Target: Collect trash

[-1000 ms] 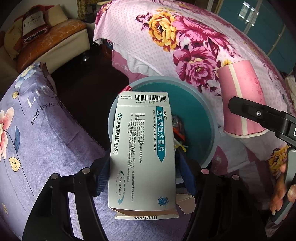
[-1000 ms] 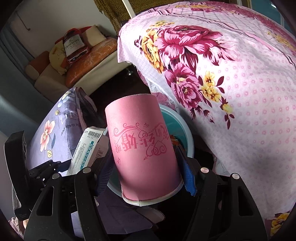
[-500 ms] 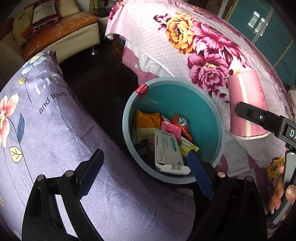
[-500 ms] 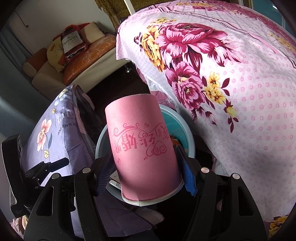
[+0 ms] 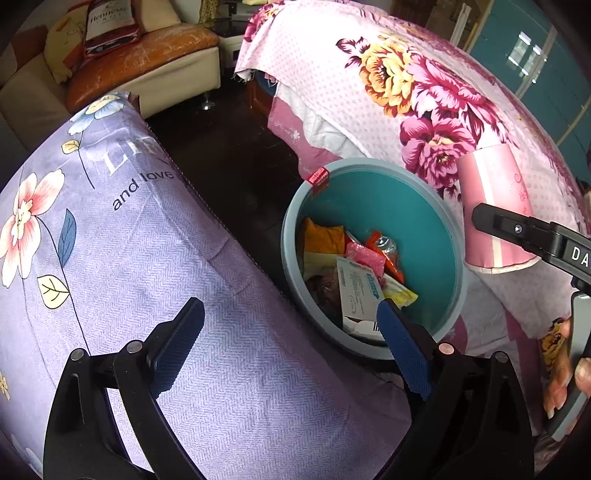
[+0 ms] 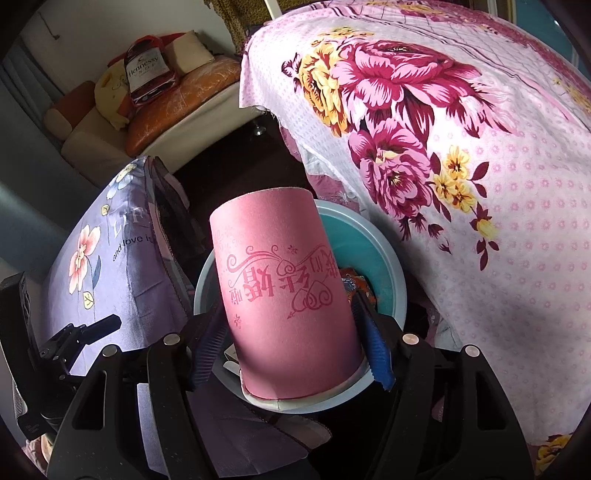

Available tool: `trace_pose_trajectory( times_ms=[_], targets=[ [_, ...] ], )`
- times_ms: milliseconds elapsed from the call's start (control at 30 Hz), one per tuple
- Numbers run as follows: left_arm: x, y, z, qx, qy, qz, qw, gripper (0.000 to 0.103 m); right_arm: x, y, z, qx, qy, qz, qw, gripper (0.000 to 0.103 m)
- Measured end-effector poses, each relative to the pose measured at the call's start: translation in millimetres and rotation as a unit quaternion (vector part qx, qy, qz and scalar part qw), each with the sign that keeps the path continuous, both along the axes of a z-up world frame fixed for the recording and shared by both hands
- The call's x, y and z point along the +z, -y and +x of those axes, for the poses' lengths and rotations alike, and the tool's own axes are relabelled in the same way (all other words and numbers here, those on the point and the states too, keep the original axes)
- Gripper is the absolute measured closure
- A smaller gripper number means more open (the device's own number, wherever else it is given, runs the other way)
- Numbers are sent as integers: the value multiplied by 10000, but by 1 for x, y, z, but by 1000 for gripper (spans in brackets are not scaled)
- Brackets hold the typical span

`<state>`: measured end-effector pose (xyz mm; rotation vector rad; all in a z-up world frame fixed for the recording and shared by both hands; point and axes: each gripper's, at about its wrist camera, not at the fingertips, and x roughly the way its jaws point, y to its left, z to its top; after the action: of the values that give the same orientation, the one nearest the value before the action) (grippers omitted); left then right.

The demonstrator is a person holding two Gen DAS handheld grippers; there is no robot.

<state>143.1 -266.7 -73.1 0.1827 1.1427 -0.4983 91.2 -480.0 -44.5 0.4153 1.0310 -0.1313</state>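
This is a home, most likely a living room. A cream sofa (image 5: pixel 162 70) with a worn orange seat cushion (image 5: pixel 147 55) stands at the back, and a liquor gift bag (image 5: pixel 110 26) and a yellow pillow (image 6: pixel 110 96) lie on it. Furniture is covered with household cloths: a pink sheet with big flowers (image 5: pixel 406 96) and a purple cloth with printed words (image 5: pixel 129 240). Between them, on the dark floor (image 5: pixel 229 166), stands a small blue waste bin (image 5: pixel 369 170) with wrappers inside.
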Motion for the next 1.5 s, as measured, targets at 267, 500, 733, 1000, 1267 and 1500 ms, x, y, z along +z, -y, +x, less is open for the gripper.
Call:
trace_pose_trajectory(
  times_ms=[267, 500, 733, 1000, 1267, 1500],
  targets=[
    [1, -14, 1, 133, 71, -13, 9999, 8, -5, -10, 11, 84, -98, -110, 9999, 38],
    [1, -23, 1, 216, 169, 94, 9996, 8, -7, -22, 16, 184, -187, -249, 9993, 32],
    [5, -34, -2, 324, 219, 150, 9991, 8, -5, -27, 15, 153, -227, -191, 9994, 17],
    [17, -43, -15, 372, 290, 127, 9988, 8, 8, -39, -1, 213, -239, -430, 9986, 9],
    [34, -53, -33, 476, 399, 96, 9980, 8, 24, -59, -23, 448, -195, -798, 9956, 7],
    [42, -69, -48, 744, 469, 260, 9958, 7, 37, -70, -47, 520, -49, -1032, 9933, 7]
  ],
)
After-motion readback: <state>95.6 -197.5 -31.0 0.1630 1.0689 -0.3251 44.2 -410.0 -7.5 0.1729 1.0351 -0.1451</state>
